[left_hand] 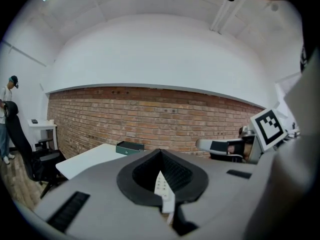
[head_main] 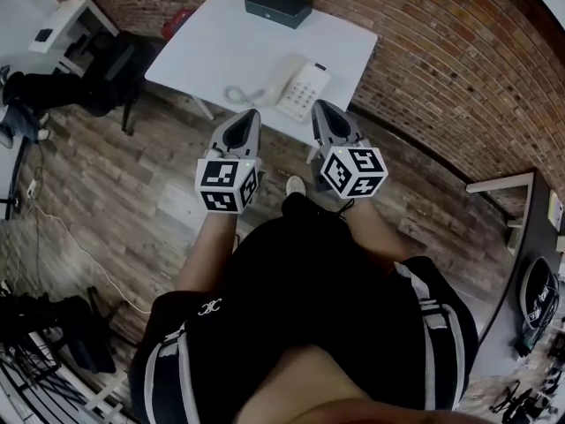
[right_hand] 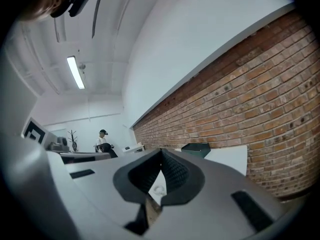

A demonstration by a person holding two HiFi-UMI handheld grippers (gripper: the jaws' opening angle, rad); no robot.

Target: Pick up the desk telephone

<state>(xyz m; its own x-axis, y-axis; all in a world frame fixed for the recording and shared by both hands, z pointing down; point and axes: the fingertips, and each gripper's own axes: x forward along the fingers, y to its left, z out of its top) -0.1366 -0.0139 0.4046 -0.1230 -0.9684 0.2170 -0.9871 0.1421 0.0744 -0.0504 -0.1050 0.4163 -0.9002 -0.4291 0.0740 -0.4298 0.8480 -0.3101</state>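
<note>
White desk telephone (head_main: 296,85) on table (head_main: 221,42), just beyond left hand-held gripper (head_main: 252,115) and right hand-held gripper (head_main: 320,106); both pressed together, empty.

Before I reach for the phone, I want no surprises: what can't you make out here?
Telephone: keypad print too small in head view.
Left gripper view: the left gripper hides all but a keypad sliver.
Right gripper view: the right gripper leaves only some cord showing.

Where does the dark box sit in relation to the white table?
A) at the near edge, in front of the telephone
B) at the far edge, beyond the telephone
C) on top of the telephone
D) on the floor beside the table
B: the head view shows the dark box at the table's far edge, with the telephone closer to the near edge.
</note>
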